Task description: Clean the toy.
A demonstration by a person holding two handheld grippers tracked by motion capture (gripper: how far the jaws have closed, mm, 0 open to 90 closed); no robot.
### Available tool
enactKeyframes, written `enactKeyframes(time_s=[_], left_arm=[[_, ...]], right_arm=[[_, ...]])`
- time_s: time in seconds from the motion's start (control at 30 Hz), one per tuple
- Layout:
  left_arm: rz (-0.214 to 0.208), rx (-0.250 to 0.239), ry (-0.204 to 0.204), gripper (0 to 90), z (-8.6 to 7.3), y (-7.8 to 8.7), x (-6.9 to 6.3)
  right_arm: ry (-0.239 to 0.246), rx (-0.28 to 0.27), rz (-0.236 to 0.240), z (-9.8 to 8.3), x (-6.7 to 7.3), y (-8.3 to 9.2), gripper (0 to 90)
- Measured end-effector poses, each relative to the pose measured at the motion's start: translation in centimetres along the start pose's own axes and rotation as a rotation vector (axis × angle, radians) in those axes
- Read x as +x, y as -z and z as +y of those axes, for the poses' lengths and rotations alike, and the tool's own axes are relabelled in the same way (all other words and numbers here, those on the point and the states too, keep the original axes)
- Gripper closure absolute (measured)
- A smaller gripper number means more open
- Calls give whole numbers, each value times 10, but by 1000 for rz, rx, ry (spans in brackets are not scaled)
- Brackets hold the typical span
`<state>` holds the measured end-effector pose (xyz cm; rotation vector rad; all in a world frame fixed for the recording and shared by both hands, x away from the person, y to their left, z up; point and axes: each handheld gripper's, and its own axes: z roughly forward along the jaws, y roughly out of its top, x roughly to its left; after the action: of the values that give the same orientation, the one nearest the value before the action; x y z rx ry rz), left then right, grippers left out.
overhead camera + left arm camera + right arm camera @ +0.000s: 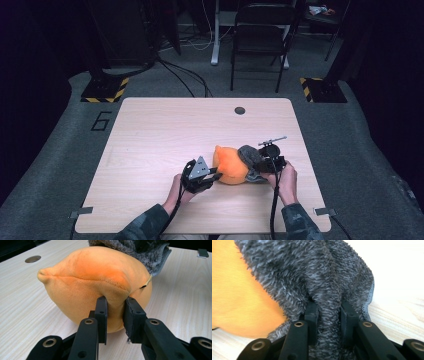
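Observation:
An orange plush cushion (230,164) lies near the front middle of the wooden table (165,130), partly inside a grey fuzzy cover (251,159) on its right side. My left gripper (214,176) is shut on a fold of the orange cushion (95,285), its pads pinching the plush from the left. My right gripper (261,167) is shut on a bunched fold of the grey cover (329,290), with the orange cushion (234,297) showing beside it.
A round cable hole (240,110) sits near the table's far edge. A folding chair (261,35) and two stand bases with yellow-black striped edges (105,89) are on the carpet beyond the table.

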<state>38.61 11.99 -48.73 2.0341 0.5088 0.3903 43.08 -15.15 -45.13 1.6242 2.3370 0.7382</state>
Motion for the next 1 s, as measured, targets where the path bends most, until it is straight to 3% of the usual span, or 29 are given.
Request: enactKeyframes(time_s=[0.3,0.43,0.53,0.63,0.7,0.77,0.87,0.93,1.0], left_arm=[[-2,4,8,740,-1,1,2],[-2,-1,10,740,-1,1,2],[-6,-2,19,739,-1,1,3],[-1,-9,20,739,-2,1,3],[-9,-5,19,739,-2,1,3],[-9,-6,18,739,-2,1,3],[-11,-3,16,738,-2,1,4],[-7,4,11,733,-2,0,4],[-3,6,20,712,-3,0,4]], right_arm=[[-14,80,-67,-7,-12,-24,718],[-16,87,-82,-7,-14,-23,718],[-9,52,-106,-3,-13,-11,720],[-5,-36,-107,2,-9,11,720],[7,-103,-70,6,-1,27,720],[43,-156,-11,10,11,37,719],[130,-143,32,13,32,34,719],[188,-109,0,13,43,22,722],[212,-96,-24,12,47,13,724]])
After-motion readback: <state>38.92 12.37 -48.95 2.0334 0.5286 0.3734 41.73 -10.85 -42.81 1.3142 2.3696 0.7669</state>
